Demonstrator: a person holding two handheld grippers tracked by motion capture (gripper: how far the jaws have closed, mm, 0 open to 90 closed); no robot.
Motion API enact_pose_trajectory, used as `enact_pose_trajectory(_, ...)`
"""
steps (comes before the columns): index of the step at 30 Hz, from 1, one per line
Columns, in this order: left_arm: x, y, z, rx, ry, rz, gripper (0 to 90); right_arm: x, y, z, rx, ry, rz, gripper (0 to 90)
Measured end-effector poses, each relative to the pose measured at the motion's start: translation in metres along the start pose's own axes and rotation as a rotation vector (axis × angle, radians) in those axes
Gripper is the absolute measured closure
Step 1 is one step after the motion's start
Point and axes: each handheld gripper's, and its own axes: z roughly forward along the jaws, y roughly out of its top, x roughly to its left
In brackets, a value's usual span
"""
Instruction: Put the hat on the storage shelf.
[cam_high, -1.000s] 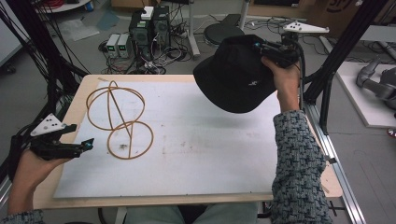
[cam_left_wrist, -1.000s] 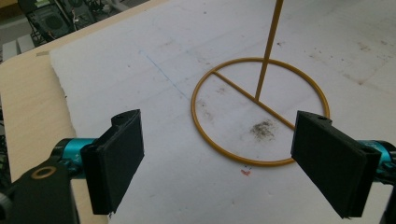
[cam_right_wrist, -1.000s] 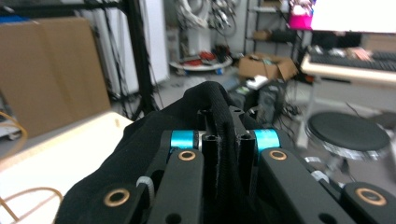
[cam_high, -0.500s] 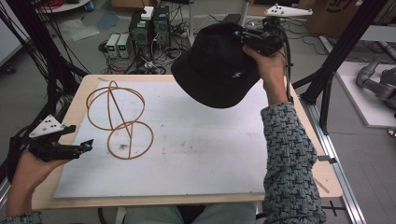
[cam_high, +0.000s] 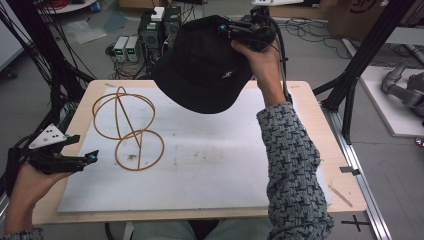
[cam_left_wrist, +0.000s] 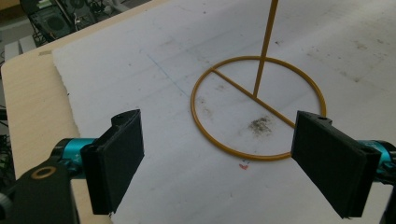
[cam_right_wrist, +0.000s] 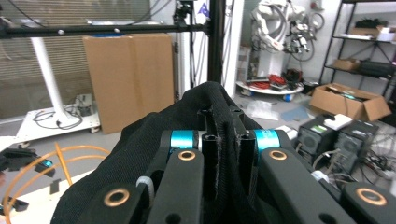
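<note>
A black hat (cam_high: 202, 65) with a small white logo hangs in the air over the back of the table, and my right gripper (cam_high: 227, 30) is shut on its edge. In the right gripper view the jaws of that gripper (cam_right_wrist: 223, 126) pinch a fold of the hat's fabric (cam_right_wrist: 140, 140). A tan wire stand (cam_high: 127, 125) with a ring base and hooped top stands on the white board (cam_high: 225, 165) at the left. My left gripper (cam_high: 92, 157) rests open at the board's left edge. The same gripper (cam_left_wrist: 219, 140) points at the stand (cam_left_wrist: 264, 46), nothing between its jaws.
The wooden table (cam_high: 310, 110) borders the board. Behind it on the floor are electronics boxes (cam_high: 150, 35) and cables. Black frame posts (cam_high: 360, 75) rise at the right and left. A cardboard box (cam_right_wrist: 128, 74) stands beyond.
My right hand has carried the hat leftward and higher, from the table's back right toward the stand. The left gripper has stayed where it was, still open.
</note>
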Motion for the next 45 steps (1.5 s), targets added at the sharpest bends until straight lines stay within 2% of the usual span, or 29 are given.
enact_pose_trajectory(5,0.0,0.0,-0.002,-0.004,0.0,0.0,17.4,0.004,0.006,0.015,-0.023,0.048,-0.002,86.4)
enact_pose_trajectory(8,0.001,0.0,-0.003,0.003,0.002,0.007,17.4,0.005,0.007,0.021,-0.024,0.06,0.004,86.4)
enact_pose_trajectory(18,0.001,-0.001,-0.005,-0.004,0.005,0.001,17.4,0.011,0.008,0.048,-0.056,0.203,0.053,86.4)
enact_pose_trajectory(34,0.001,-0.003,-0.008,-0.006,0.008,-0.001,17.4,0.044,0.007,0.093,-0.02,0.356,0.044,86.1)
enact_pose_trajectory(45,0.002,-0.007,-0.016,-0.007,0.024,-0.011,17.4,0.059,-0.001,0.119,0.015,0.418,0.043,85.9)
